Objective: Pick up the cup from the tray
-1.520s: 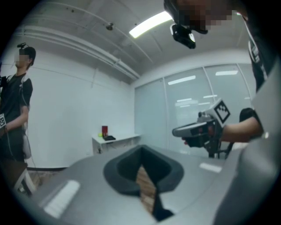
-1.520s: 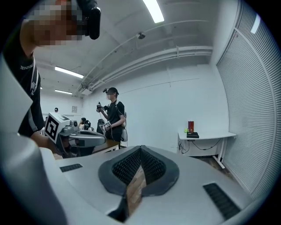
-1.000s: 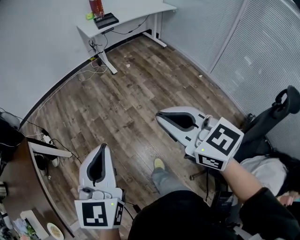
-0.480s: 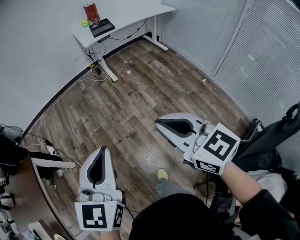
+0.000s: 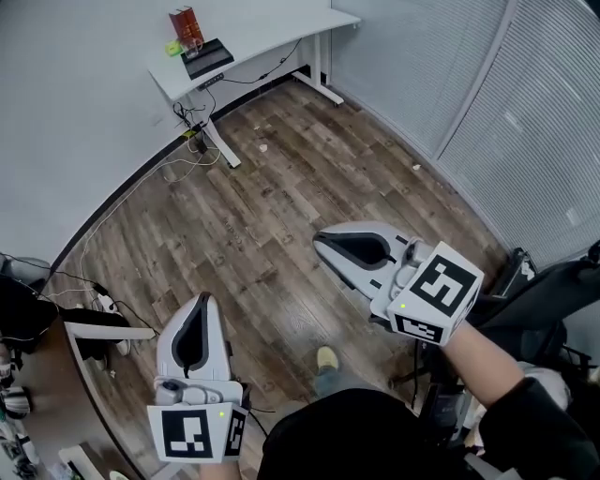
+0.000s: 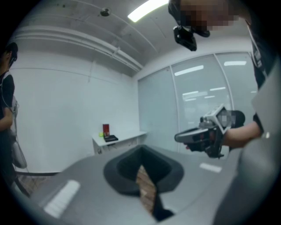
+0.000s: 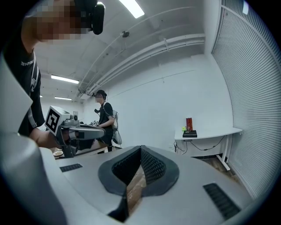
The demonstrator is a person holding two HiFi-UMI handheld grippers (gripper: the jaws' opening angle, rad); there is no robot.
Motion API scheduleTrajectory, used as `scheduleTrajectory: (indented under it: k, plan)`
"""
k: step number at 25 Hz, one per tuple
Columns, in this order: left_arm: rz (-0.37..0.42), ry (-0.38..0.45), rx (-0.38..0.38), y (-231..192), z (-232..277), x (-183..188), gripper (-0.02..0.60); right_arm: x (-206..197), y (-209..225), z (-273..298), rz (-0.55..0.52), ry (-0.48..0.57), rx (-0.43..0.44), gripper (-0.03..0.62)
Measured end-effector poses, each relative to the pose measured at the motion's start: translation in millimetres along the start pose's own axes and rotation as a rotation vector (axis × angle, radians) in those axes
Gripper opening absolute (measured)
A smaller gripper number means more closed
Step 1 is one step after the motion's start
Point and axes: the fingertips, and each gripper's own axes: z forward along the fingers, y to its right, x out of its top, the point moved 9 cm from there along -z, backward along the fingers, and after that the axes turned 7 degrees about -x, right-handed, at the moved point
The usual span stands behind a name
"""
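Floor: wood-look planks (image 5: 281,216) in mixed brown and grey, with a dark skirting strip at the wall's foot.
Walls: a plain pale grey wall (image 5: 75,112) on the far side.
Windows: closed white blinds (image 5: 525,112) cover the right side.
Furniture: a white desk (image 5: 281,33) on white legs stands in the corner and carries a red box (image 5: 186,25) and a flat black item (image 5: 206,56). Cables (image 5: 192,141) trail beneath it.
Light: a lit ceiling strip lamp (image 6: 147,9).

The seated person beside the black chair (image 5: 562,286) has slid out of sight — the wearer's yellow shoe (image 5: 326,357) has drawn back, and the white desk (image 5: 272,37) has drifted slightly right.
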Motion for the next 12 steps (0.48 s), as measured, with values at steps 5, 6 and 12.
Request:
scheduleTrajectory:
  k: [5,6,12]
  plan:
    - [0.002,-0.007,0.005,-1.6,5.2,0.4,-0.003,0.0,7.0,7.5,-0.007,0.004,0.013,0.006]
    - [0.005,-0.007,0.008,-1.8,5.3,1.6,-0.002,1.0,7.6,8.1,-0.009,0.007,0.016,0.006]
    - [0.024,0.012,0.018,3.5,6.0,14.3,-0.003,9.5,14.2,1.1,-0.014,0.026,0.012,0.006]
